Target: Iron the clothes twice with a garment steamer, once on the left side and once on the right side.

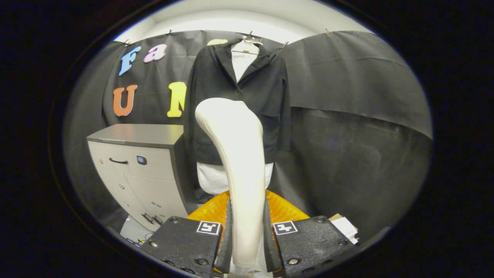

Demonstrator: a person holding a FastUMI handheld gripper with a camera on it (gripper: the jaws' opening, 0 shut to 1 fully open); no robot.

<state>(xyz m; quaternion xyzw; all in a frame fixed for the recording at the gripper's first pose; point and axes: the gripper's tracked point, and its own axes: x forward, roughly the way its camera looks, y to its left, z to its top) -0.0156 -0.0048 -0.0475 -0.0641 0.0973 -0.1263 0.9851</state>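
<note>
Steamer is standing upright between the fingers of the gripper, its handle rising from between them and curving toward 11 o'clock at its rounded head. Both fingers are pressing against the handle's sides, so the jaws are clamped on the steamer with only the handle's width between them. Beyond the steamer, at 12 o'clock, a dark jacket is hanging on a hanger over a white garment, whose hem is showing below the jacket. The steamer head is overlapping the jacket's lower front in this view; whether it is touching the cloth cannot be told. At 9 o'clock a grey cabinet is standing just beside the jacket's sleeve. At 3 o'clock, black cloth is hanging as the wall, with open room in front of it. An orange object is lying just behind the fingers.
</note>
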